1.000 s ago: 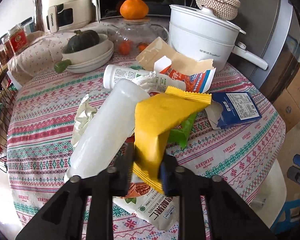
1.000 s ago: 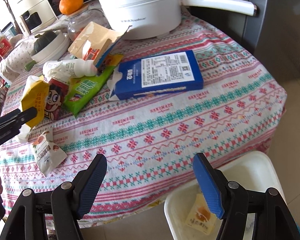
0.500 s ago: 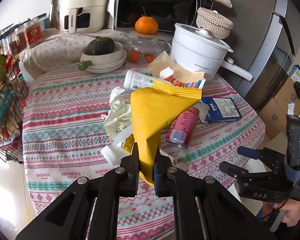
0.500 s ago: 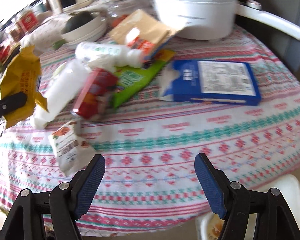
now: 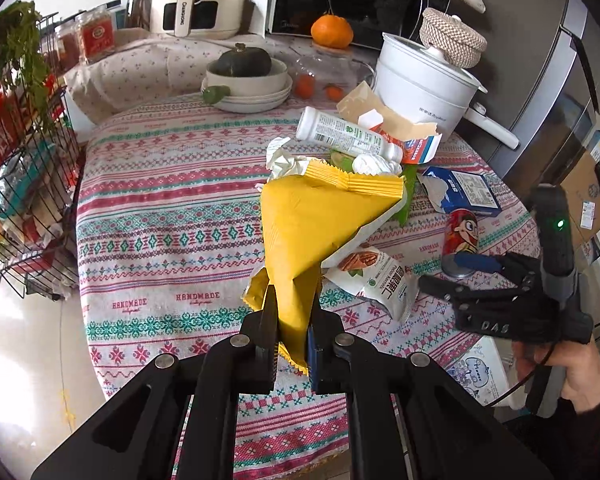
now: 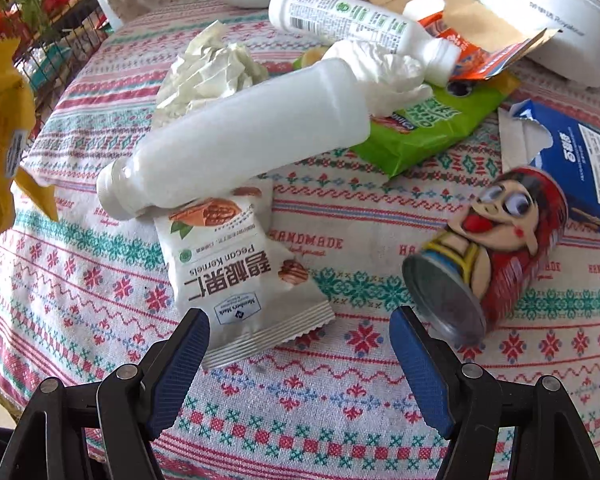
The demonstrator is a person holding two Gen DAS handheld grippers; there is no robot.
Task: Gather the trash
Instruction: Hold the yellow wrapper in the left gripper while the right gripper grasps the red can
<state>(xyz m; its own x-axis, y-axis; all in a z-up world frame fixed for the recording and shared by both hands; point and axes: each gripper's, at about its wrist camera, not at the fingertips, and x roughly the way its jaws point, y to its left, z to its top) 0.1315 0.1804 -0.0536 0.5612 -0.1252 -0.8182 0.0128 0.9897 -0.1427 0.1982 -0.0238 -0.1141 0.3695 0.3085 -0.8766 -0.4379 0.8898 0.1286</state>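
Nearest the table's front edge, the left claw (image 5: pixel 290 336) is clamped on the lower corner of a yellow snack bag (image 5: pixel 312 236), which hangs clear above the patterned tablecloth (image 5: pixel 160 220). At the table's right front edge, the right claw (image 6: pixel 300 344) has its blue pads wide apart with nothing between them, poised over the cloth; a person's hand (image 5: pixel 572 376) grips its handle.

Just beyond the right claw lies a white pecan kernels packet (image 6: pixel 236 268), flat on the cloth, its near end between the lines of the two pads. To its right, a red cartoon-printed can (image 6: pixel 496 256) lies on its side, base toward the claw, apart from the packet. A plain white plastic bottle (image 6: pixel 240 140) lies across the far end of the packet, touching it.

Toward the table's centre sit crumpled white tissue (image 6: pixel 212 68), a green snack wrapper (image 6: pixel 428 128) and a torn blue carton (image 6: pixel 580 160). Behind these, a labelled white bottle (image 6: pixel 356 20) lies on its side against a torn brown-and-orange paper pouch (image 6: pixel 472 32).

At the table's far edge stand a white electric pot (image 5: pixel 424 80), stacked bowls holding a dark green squash (image 5: pixel 242 62), and a glass jar (image 5: pixel 324 76) topped by an orange (image 5: pixel 332 32).
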